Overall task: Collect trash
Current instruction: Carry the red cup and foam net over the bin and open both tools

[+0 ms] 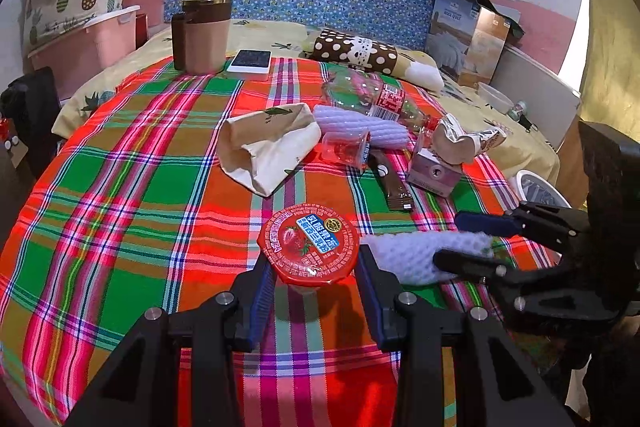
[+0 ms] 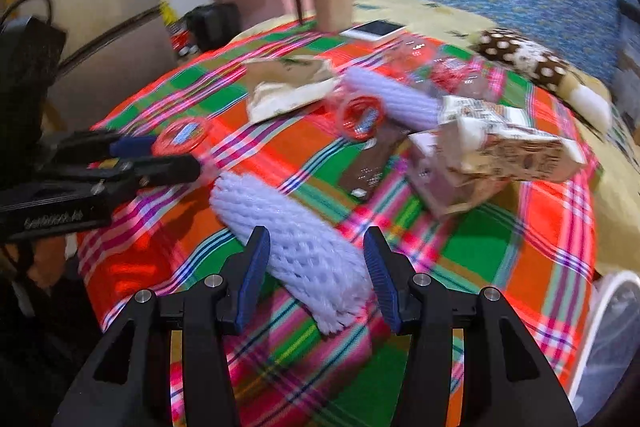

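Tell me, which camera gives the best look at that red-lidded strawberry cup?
The left wrist view: the strawberry cup sits sharp and central between the left gripper fingers, its lid readable. In the right wrist view, the cup is a small blurred red ring.

Trash items as I see them on the plaid cloth. Nearest me, an upright jelly cup with a red strawberry-printed foil lid, sealed. Just right of it, a white foam fruit net, lying on its side. Farther back, clustered: a crumpled cream paper bag, a second foam net, a tipped-over clear cup, a crushed clear bottle, a flat brown wrapper and a small pink carton.
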Action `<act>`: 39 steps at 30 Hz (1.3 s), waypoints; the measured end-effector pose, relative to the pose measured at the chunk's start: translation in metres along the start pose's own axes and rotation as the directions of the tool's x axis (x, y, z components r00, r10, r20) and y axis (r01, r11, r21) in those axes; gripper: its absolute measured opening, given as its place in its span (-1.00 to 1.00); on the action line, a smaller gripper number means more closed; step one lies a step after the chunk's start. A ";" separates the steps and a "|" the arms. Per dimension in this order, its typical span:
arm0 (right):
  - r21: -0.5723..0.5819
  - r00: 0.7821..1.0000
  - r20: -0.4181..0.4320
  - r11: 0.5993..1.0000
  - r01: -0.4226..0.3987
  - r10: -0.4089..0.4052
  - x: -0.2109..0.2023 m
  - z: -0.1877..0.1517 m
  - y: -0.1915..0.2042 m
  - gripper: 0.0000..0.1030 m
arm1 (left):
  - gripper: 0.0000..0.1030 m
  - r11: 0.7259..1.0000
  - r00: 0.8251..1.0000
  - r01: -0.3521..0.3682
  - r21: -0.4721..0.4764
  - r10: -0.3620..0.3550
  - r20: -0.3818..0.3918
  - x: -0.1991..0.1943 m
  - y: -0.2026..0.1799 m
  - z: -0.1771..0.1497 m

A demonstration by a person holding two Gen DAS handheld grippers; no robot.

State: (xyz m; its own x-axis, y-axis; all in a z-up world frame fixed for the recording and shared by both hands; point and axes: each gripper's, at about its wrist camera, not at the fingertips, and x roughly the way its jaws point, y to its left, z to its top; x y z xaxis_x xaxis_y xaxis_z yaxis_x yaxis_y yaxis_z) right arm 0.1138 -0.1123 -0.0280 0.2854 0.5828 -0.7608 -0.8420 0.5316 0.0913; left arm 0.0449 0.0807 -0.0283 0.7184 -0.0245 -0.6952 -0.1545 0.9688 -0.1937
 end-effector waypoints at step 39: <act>0.432 0.942 0.126 0.872 0.229 -0.310 -0.094 -0.059 -0.041 -0.79 | -0.22 0.976 0.993 0.122 0.180 -0.121 -0.019 0.008 -0.107 0.012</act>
State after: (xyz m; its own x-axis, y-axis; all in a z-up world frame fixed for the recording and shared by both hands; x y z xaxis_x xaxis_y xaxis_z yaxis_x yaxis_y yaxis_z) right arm 0.0948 -0.2251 0.0020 0.5876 0.4621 -0.6642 -0.4712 0.8628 0.1833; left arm 0.0751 -0.0199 -0.0049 0.7186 -0.1459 -0.6799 0.0592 0.9870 -0.1493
